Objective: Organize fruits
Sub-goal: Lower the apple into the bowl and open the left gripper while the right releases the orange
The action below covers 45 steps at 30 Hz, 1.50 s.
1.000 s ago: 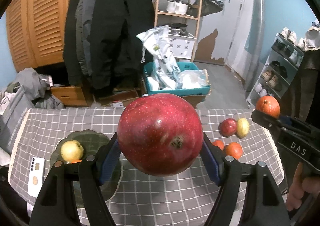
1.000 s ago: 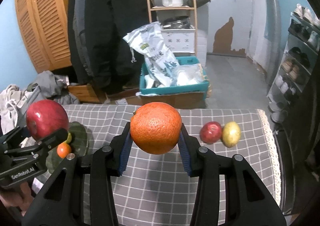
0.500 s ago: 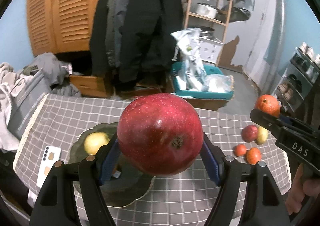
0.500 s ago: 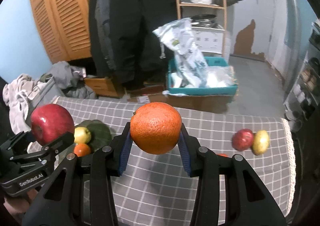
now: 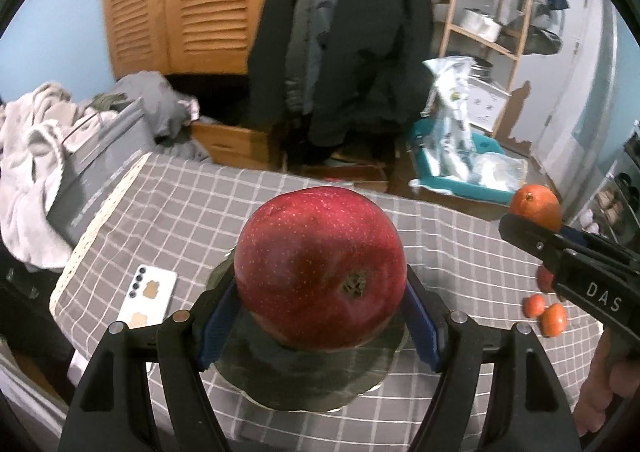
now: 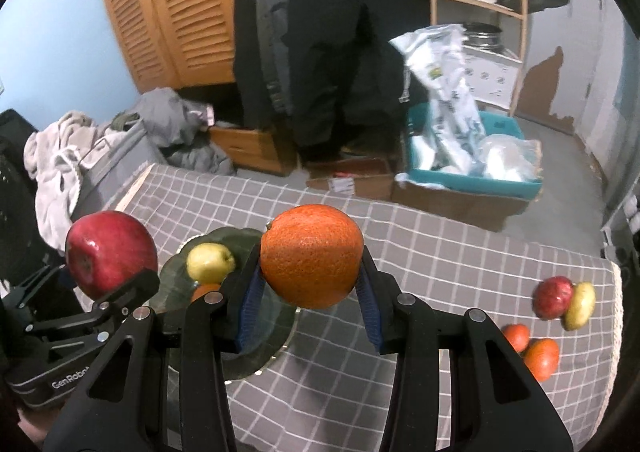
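Left wrist: my left gripper [image 5: 320,288] pinches the red apple [image 5: 320,268], now swung over the dark plate [image 5: 304,384]; drop-off looks close.
Right wrist: my right gripper [image 6: 310,288] clamps the orange [image 6: 311,256], carried plateward, where a yellow fruit [image 6: 210,263] waits.
Surface: grey checked cloth [image 6: 400,244]; four fruits [image 6: 560,304] remain far right.
Room: coats, louvred doors.

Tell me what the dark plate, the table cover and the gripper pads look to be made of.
Plate: probably glazed ceramic or dark glass; glossy green surface, scalloped rim catching light.
Table cover: woven fabric, matte grey with a white grid and a pale trimmed edge.
Pads of the right gripper: likely soft rubber or foam, matte blue, pressed against the orange.
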Tool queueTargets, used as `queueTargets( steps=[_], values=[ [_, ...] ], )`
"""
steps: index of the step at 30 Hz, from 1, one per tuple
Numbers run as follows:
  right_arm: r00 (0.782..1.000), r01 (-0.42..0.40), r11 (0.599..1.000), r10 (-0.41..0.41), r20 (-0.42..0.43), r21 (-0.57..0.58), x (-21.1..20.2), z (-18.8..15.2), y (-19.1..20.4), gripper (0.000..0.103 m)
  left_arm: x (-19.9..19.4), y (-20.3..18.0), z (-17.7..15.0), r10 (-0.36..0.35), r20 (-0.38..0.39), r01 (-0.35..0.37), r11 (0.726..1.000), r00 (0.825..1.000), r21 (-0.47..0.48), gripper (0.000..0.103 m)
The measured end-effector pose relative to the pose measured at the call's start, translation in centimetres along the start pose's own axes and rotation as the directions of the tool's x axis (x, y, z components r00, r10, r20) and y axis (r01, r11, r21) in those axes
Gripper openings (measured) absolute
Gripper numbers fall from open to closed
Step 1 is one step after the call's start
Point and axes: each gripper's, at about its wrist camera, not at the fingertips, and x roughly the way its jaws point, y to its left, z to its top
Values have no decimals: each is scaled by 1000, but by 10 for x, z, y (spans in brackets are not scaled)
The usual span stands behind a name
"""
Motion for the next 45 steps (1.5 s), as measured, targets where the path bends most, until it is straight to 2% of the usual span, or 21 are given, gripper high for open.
queueTargets(
  steps=[9, 16, 20, 27, 32, 38, 41, 42, 45],
  values=[
    [994, -30, 999, 25, -109, -46, 55, -8, 31, 42, 44, 45, -20, 58, -113, -67, 995, 992, -74, 77],
    [976, -61, 998, 53, -210, -32, 98, -26, 35, 42, 84, 68, -46, 79, -239, -112, 986, 968, -126, 76],
    [966, -76, 997, 65, -251, -32, 116, -36, 38, 43, 96, 74, -56, 76, -278, -120, 982, 957, -146, 77],
    [951, -83, 995, 62, -303, -58, 134, -48, 44, 43, 114, 72, -70, 84, -343, -134, 983, 936, -127, 77],
    [943, -87, 995, 66, -325, -50, 141, -53, 42, 43, 116, 68, -72, 87, -356, -134, 985, 930, -107, 77],
    [932, -99, 995, 84, -352, -25, 147, -58, 39, 43, 119, 61, -71, 128, -366, -158, 986, 922, -51, 77],
    [929, -105, 994, 91, -360, -19, 148, -59, 38, 43, 118, 62, -71, 132, -365, -164, 985, 922, -59, 77],
    [928, -107, 994, 94, -361, -15, 148, -59, 38, 43, 117, 64, -70, 116, -356, -150, 986, 927, -68, 77],
    [924, -113, 994, 107, -368, 3, 149, -59, 36, 44, 111, 64, -67, 105, -340, -141, 987, 935, -83, 89]
  ],
)
